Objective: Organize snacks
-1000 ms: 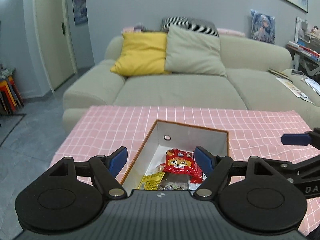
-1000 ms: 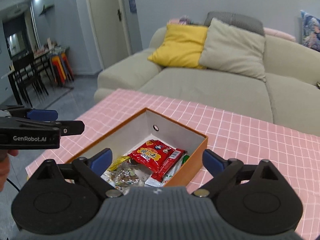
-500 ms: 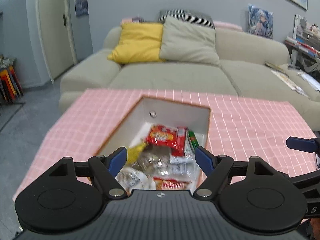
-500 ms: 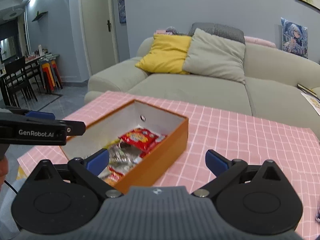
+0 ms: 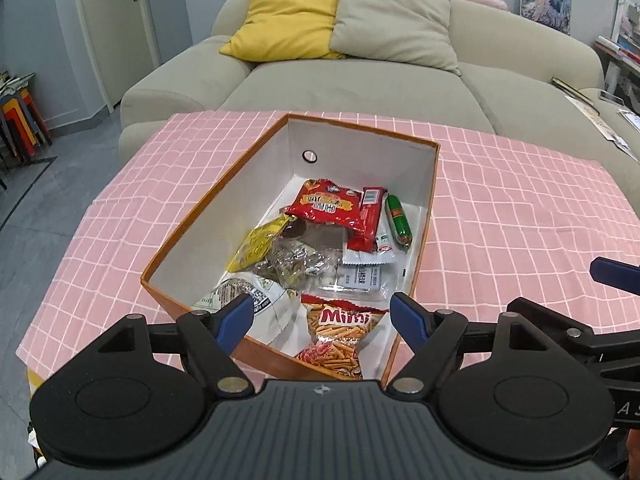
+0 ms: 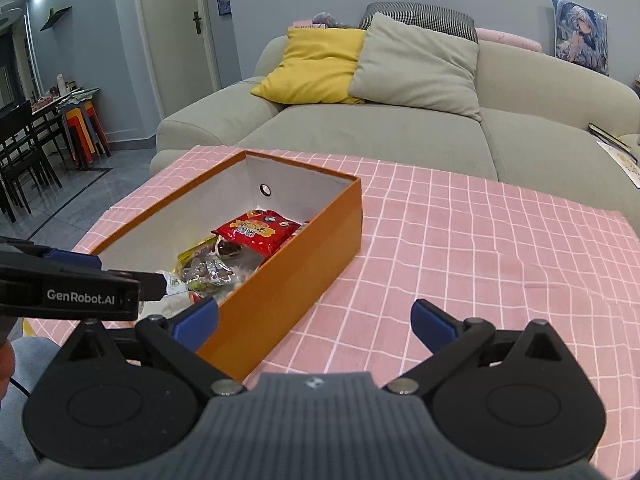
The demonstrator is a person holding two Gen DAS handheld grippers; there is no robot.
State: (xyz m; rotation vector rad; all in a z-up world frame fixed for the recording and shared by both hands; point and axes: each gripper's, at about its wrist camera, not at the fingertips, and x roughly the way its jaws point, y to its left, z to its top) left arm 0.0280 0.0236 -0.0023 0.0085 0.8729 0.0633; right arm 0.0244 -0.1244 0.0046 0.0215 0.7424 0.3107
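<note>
Box (image 5: 224, 216) on counter (image 5: 520, 216), full of snacks.
Inside: red bag (image 5: 326, 204), green stick (image 5: 399, 222), Mimi pack (image 5: 340, 336), yellow pack (image 5: 258, 242). Left tool (image 5: 322, 318) and right tool (image 6: 316, 318) both spread, holding nothing.

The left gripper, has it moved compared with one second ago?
Yes. The left gripper has risen and tilted downward: against the fixed orange box, it now looks down on the snacks inside, including the Mimi packet.

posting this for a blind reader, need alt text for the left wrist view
An open left hand-held gripper hovers over an orange box of mixed snack packets on a pink checked tablecloth, a beige sofa behind.
</note>
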